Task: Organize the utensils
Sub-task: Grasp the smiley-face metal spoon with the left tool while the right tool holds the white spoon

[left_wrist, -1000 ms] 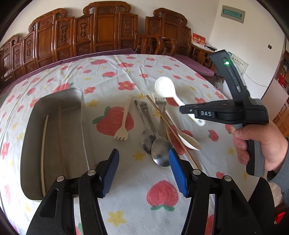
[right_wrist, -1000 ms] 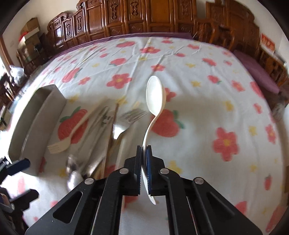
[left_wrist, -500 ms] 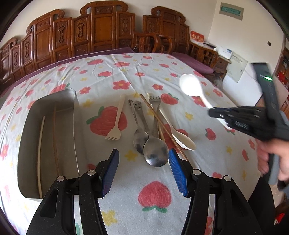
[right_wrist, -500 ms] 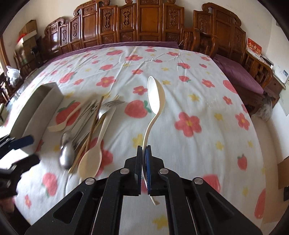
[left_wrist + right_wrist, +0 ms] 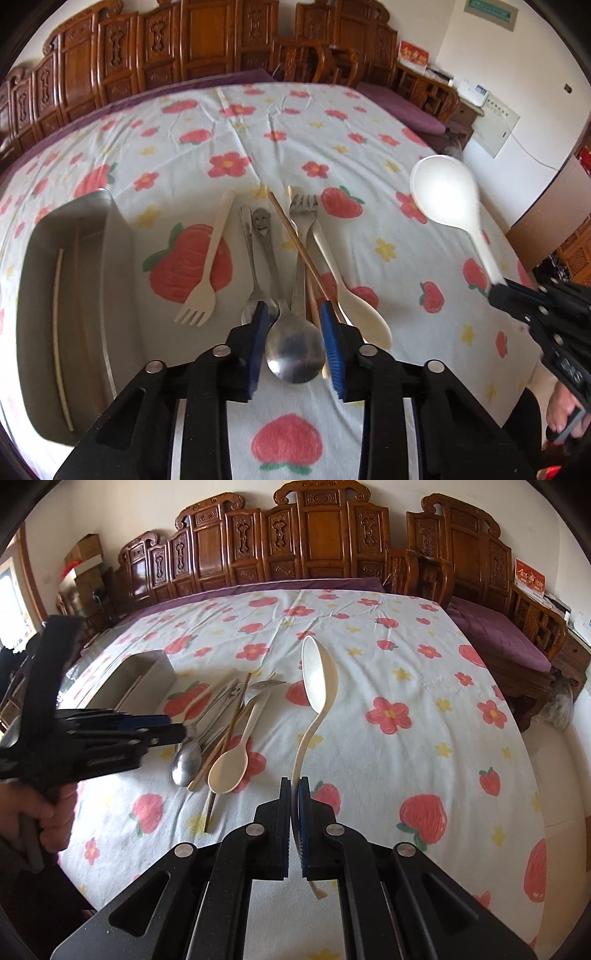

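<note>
My right gripper (image 5: pixel 294 788) is shut on the handle of a white plastic spoon (image 5: pixel 318 679) and holds it above the table, bowl pointing away; the spoon also shows in the left wrist view (image 5: pixel 445 195). My left gripper (image 5: pixel 293 314) is open, low over the utensil pile, with its blue pads either side of a large steel spoon (image 5: pixel 293 350). In the pile lie a cream fork (image 5: pixel 207 273), a small steel spoon (image 5: pixel 253 266), a steel fork (image 5: pixel 303 229), wooden chopsticks (image 5: pixel 295 240) and a cream spoon (image 5: pixel 364 314).
A grey metal tray (image 5: pixel 118 258) stands left of the pile with a white chopstick (image 5: pixel 57 332) and a brown one inside. The flowered tablecloth (image 5: pixel 406 686) covers the table. Carved wooden chairs (image 5: pixel 314 542) line the far side. The table edge is near on the right.
My left gripper has moved forward and down over the steel spoon and its jaws have narrowed. My right gripper has carried the white spoon to the right, away from the pile.
</note>
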Demonstrator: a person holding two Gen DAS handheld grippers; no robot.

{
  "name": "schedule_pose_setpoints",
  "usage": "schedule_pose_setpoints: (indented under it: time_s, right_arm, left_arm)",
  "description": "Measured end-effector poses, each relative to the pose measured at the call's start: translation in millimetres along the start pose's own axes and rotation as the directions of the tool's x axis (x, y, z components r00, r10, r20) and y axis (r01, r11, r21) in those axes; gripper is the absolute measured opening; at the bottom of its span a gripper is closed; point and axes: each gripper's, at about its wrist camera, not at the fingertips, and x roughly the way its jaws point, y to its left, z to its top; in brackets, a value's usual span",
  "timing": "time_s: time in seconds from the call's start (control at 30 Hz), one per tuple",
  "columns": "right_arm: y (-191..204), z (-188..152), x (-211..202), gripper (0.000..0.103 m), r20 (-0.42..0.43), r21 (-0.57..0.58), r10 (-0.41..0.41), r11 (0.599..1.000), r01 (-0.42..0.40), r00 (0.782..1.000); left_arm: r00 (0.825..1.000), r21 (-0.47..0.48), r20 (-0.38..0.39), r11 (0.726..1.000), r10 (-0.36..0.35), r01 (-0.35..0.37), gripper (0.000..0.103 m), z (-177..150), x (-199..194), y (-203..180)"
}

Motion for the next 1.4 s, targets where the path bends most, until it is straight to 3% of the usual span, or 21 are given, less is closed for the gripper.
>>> schedule_pose_setpoints:
  time_s: [0.37,0.47,0.6,0.83,1.4]
  right_arm:
    - [-8.3,3.3,0.9,0.005,0.008,0.01,0.015,1.0,-0.015,1.0]
    - [-11.9,4.2,1.2,0.005,0.013,0.017,0.015,1.0,-0.015,1.0]
    - [-17.4,6.8,-0.3,0.005,0.022,0.029,0.023,0.999,-0.023,1.0]
    - [-20.5,5.5,0.9,0.005,0.016,0.045,0.037,0.998,-0.038,0.999]
    - [-6.8,-0.2,5.6,0.005,-0.006,0.006,0.047,0.999,-0.047,0.999]
  left_arm:
    - [0.989,-0.117,-0.146,0.993,-0.023,0.005,0.014,17.1,36.5,10.9]
    - [0.983,-0.095,-0.18,0.995,0.022,-0.04,0.014,17.5,44.1,8.3]
    - [0.983,-0.11,-0.181,0.993,0.019,-0.04,0.014,17.4,45.7,9.2]
    - [0.982,-0.09,-0.187,0.995,0.019,-0.037,0.006,20.3,45.8,4.5]
    - [0.995,-0.041,-0.067,0.996,0.077,-0.08,0.005,12.4,-4.3,7.1]
